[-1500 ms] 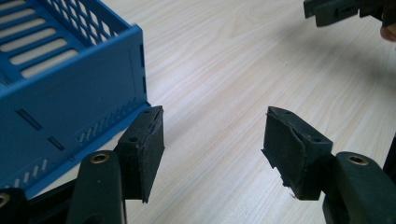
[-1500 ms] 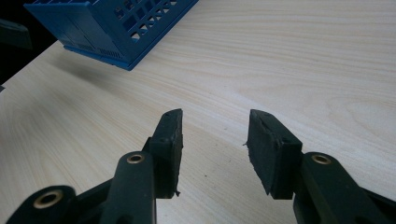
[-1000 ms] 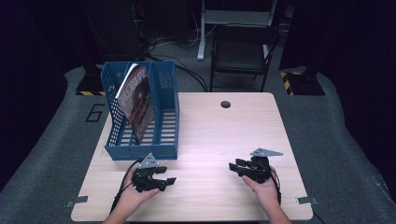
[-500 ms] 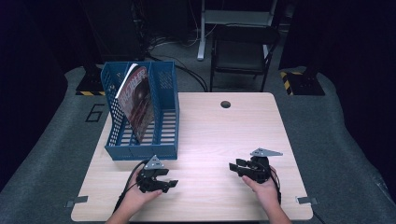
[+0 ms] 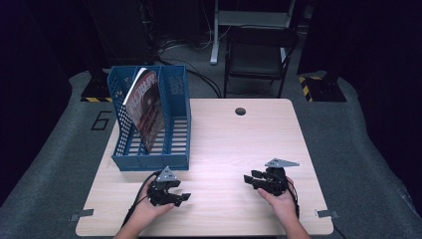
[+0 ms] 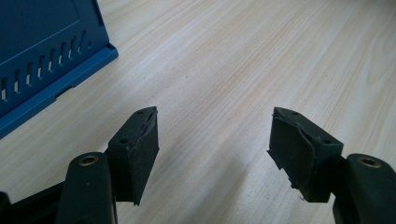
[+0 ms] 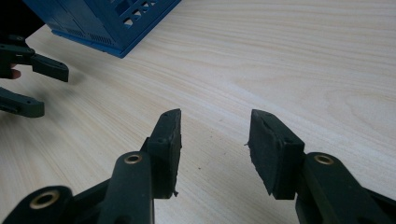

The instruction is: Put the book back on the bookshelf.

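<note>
We see both hands resting low on the table (image 5: pixel 224 149). The left gripper (image 5: pixel 180 196), just before the blue file rack (image 5: pixel 176 159), has been spreading its empty jaws; the right gripper (image 5: pixel 250 178) stands apart, empty. A magazine (image 5: pixel 147 107), perhaps, leans in the rack.

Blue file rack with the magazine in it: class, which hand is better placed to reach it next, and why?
Probably the left. The left gripper sits just in front of the blue file rack; the right gripper is across the table.
</note>
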A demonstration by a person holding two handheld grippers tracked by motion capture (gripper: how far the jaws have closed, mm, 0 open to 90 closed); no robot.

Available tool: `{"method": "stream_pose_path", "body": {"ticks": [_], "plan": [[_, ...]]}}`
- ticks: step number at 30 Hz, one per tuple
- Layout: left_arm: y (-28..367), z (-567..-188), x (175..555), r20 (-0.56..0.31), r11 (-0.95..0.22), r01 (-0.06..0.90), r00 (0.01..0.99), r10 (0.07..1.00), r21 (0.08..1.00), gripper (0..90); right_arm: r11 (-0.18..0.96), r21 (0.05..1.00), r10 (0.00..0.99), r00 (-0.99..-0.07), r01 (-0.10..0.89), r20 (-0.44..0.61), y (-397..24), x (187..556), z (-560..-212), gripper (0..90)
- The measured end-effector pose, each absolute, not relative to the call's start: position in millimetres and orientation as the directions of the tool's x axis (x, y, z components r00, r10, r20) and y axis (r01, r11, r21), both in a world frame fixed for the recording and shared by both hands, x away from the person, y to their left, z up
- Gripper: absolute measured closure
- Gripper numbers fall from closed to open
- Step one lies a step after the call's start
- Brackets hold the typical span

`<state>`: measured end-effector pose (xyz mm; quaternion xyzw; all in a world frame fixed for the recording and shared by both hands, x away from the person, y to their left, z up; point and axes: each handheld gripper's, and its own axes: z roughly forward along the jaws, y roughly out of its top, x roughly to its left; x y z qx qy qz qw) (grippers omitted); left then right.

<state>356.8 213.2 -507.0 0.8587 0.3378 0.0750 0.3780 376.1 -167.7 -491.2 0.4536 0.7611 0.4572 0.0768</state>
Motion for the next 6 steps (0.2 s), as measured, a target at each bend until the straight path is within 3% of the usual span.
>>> {"method": "stream_pose_path", "body": {"ticks": [6], "plan": [[209.5,-511.1,357.3,-0.092,-0.515,0.510,0.767,0.635,0.689,31.7,0.197,0.757,0.778,-0.569,0.623,0.266,-168.0,379.6,-495.6,49.9]]}}
